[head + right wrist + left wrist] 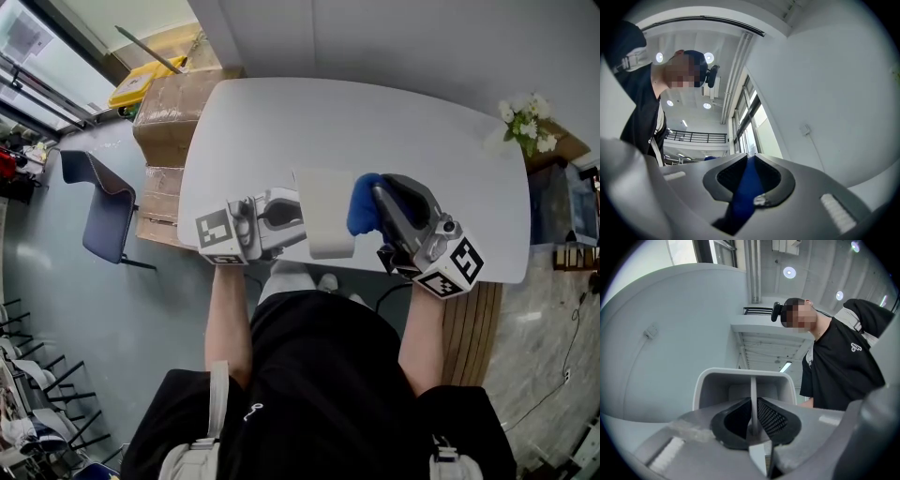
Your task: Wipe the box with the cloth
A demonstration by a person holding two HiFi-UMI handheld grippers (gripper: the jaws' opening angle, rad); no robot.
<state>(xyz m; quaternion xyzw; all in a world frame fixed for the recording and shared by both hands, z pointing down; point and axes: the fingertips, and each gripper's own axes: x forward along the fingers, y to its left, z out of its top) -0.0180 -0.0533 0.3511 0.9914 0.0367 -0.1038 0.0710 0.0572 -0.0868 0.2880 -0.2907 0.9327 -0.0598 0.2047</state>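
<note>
- Left hand-held gripper [296, 217]: in the left gripper view its jaws [752, 427] were closed on 1 thin wall of the box [707, 383], with that wall upright between the 2 pads.
- Box [325, 208]: pale and open. It lay at lower centre of the head view, over the near edge of the surface [394, 122], between the 2 grippers. Whether it rested on the surface or was lifted clear could not be told.
- Right hand-held gripper [378, 200]: in the right gripper view its jaws [749, 180] were clamped on the cloth [744, 199], a blue fold running down between the pads.
- Cloth [363, 204]: its bunched end touched the right side of the box, so the wiping step appeared to be under way.
- Risk 1: the box was held by a single thin wall, so a firm push from the cloth side could pivot it in the jaws or pull the wall free.
- Risk 2: the box stood at the lower edge of the surface, and a slip there would likely send it to the floor.
- Risk 3: only a narrow fold of cloth was gripped, so drag against the box could pull it out. Hard jaw would then rub where cloth should.
</note>
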